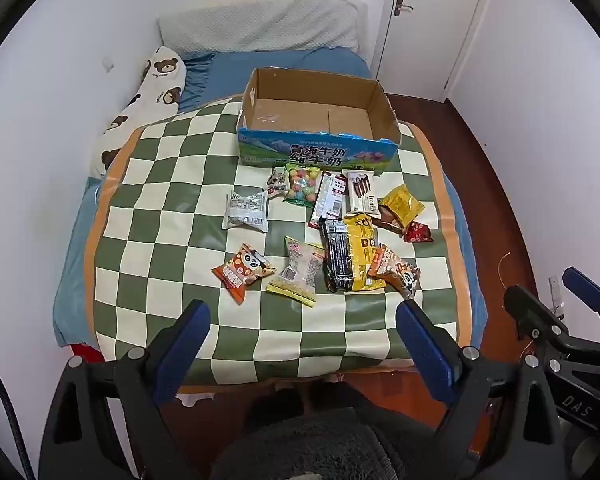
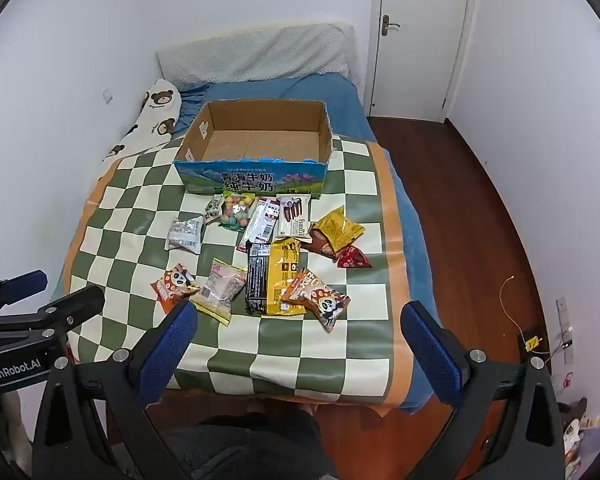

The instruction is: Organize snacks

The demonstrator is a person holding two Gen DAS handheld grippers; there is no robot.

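Several snack packets lie scattered on a green-and-cream checkered mat (image 1: 172, 184) on a bed. Among them are an orange panda packet (image 1: 242, 272), a black bar (image 1: 339, 255), a yellow packet (image 1: 362, 252) and a white packet (image 1: 246, 211). An empty cardboard box (image 1: 320, 120) with a blue front stands behind them; it also shows in the right wrist view (image 2: 260, 144). My left gripper (image 1: 302, 320) is open and empty, held above the mat's near edge. My right gripper (image 2: 300, 324) is open and empty, near a second panda packet (image 2: 324, 300).
A bear-print pillow (image 1: 148, 100) lies along the left wall. A blue sheet (image 1: 284, 62) and a padded headboard are behind the box. A wooden floor (image 2: 468, 216) and a white door (image 2: 416, 32) are to the right. Cables lie on the floor at right.
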